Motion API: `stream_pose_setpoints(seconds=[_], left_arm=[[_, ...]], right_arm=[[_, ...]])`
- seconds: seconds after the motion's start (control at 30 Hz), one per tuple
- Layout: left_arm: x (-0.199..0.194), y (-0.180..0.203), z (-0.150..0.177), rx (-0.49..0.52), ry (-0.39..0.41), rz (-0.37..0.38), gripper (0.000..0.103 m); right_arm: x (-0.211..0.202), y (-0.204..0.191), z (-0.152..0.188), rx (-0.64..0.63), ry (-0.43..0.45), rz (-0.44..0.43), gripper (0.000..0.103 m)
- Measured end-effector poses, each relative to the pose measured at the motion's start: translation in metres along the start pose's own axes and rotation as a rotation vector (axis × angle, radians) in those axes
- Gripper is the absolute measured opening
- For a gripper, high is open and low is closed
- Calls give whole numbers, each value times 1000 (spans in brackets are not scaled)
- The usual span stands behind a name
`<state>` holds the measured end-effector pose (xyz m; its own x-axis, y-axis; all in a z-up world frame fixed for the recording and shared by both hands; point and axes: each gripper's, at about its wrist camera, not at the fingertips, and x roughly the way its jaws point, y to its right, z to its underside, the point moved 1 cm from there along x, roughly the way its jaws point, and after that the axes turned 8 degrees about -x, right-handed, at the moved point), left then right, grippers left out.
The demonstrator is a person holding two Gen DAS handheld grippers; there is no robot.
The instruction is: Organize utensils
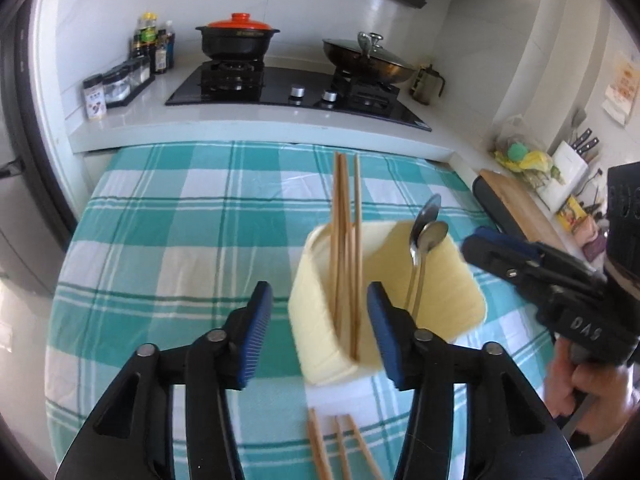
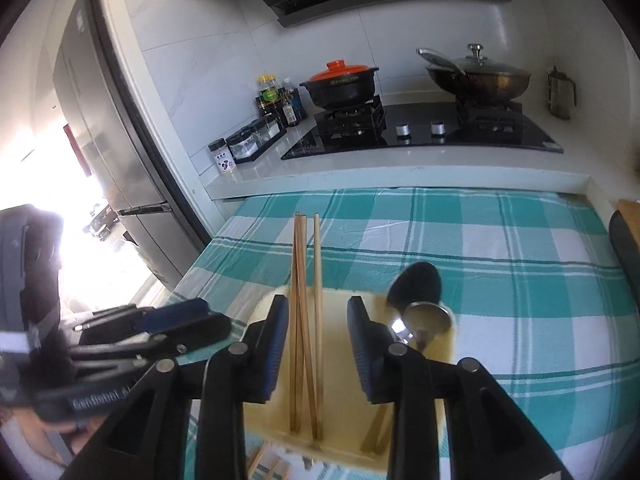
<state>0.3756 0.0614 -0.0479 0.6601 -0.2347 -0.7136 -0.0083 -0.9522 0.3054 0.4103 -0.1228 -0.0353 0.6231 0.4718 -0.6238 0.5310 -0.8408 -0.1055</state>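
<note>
A pale yellow utensil holder [image 1: 320,344] stands on the teal checked tablecloth [image 1: 168,240]. Several wooden chopsticks [image 1: 347,240] stand upright in its left part, and two metal spoons [image 1: 430,236] lean in its right part. My left gripper [image 1: 318,324] is open and empty, its jaws on either side of the holder's near left part. More chopsticks [image 1: 320,448] lie on the cloth below it. My right gripper [image 2: 318,342] is open above the holder [image 2: 340,436], with the chopsticks [image 2: 306,320] standing between its jaws untouched. The spoons [image 2: 426,316] are just to its right.
Behind the table runs a counter with a gas hob [image 1: 296,88], a black pot with a red lid [image 1: 238,38], a lidded wok [image 1: 370,58] and sauce bottles [image 1: 154,42]. A cutting board [image 1: 520,204] and a knife block [image 1: 570,160] stand at the right. A fridge [image 2: 108,152] is at the left.
</note>
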Motion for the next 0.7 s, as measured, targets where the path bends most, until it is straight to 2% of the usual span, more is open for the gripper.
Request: stream_pose_setpoints(seconds=[0.07,0.1,0.23,0.37,0.47,0.6,0.7], left_arm=[[-18,-17,30,19,6,-32,75],[-25,-26,48,26,5,-52,78],[-25,-58,121,6,-58,-129,79],[-13,-74,173,-59,-103,-172,79],[-6,-76,188,-63,-85,-220,79],[6,-78,194,-35,-65,-280,79],[8,-75,197,9,-45,-304,88]], right_arm=[[-28,-7,28,-54,-12,47,54],[-39,-9,46,-76,-22,66,55],[-66,-15,130,-122,-112,169,55],[-73,-8,205,-46,-196,238,55],[-73,-1,241,-2,-240,296,55],[-74,7,266,38,-260,332,55],[-77,5,270,31,-238,340,56]])
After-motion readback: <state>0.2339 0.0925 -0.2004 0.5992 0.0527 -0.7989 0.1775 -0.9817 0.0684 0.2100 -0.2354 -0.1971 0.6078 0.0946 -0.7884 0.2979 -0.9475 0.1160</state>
